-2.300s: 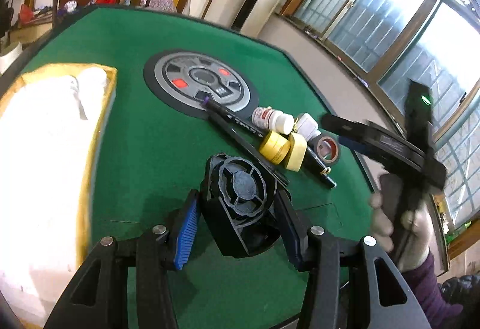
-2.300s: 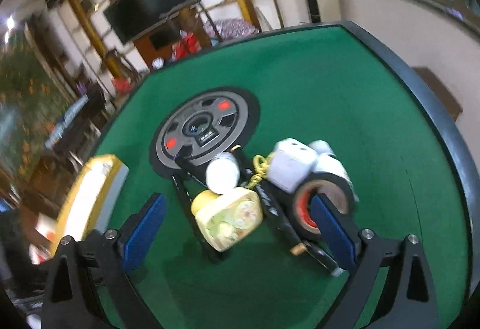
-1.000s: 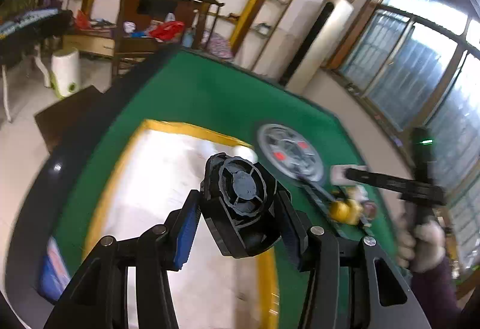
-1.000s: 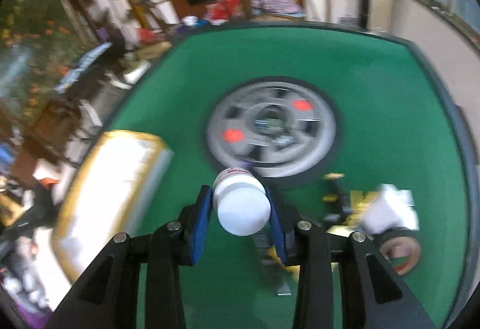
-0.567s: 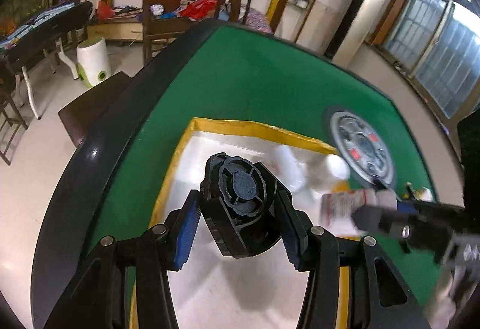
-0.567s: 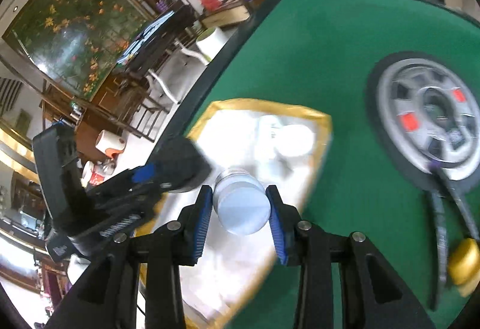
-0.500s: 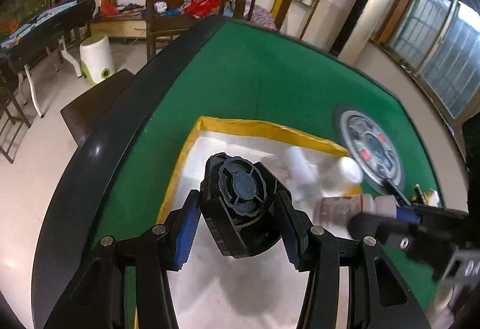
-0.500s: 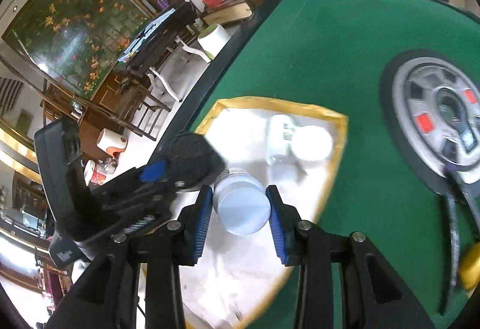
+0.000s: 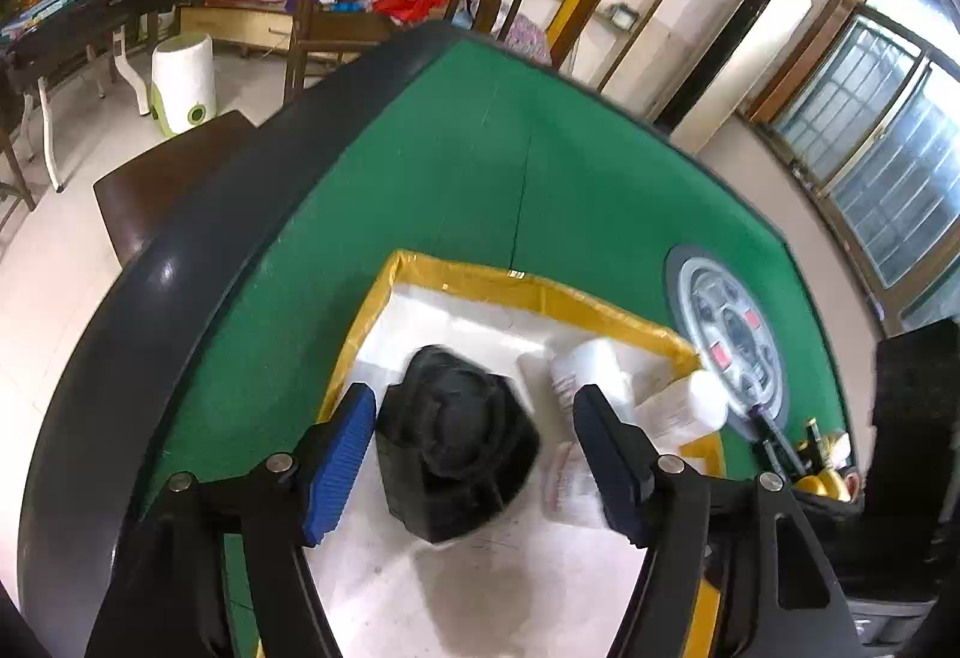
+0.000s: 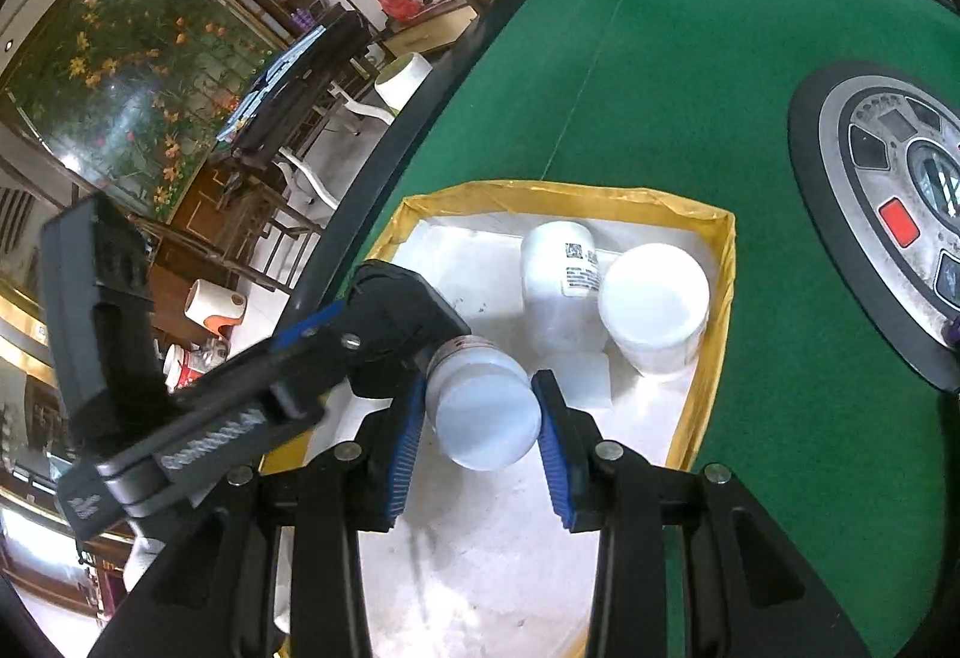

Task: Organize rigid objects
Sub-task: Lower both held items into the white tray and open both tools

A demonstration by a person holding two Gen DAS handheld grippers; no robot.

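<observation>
A white tray with a yellow rim (image 9: pixel 528 292) (image 10: pixel 714 310) lies on the green table. My left gripper (image 9: pixel 474 454) is open over it; the black fan-like part (image 9: pixel 456 454) is blurred between the spread fingers, loose from the pads. My right gripper (image 10: pixel 480 418) is shut on a white pill bottle (image 10: pixel 483 409), held over the tray. In the left wrist view that bottle (image 9: pixel 678 406) shows at the right. The left gripper (image 10: pixel 336 346) with the black part (image 10: pixel 408 310) shows in the right wrist view. Two white bottles (image 10: pixel 558 286) (image 10: pixel 654 304) lie in the tray.
A round grey and black panel (image 9: pixel 732 334) (image 10: pixel 888 214) is set in the table's middle. Pens and yellow items (image 9: pixel 816 472) lie beyond it at the right. The table's black rim (image 9: pixel 180 262) runs along the left, with chairs and floor beyond.
My left gripper has opened and the black part has dropped from the pads toward the tray. My right gripper, with the bottle, has moved further over the tray.
</observation>
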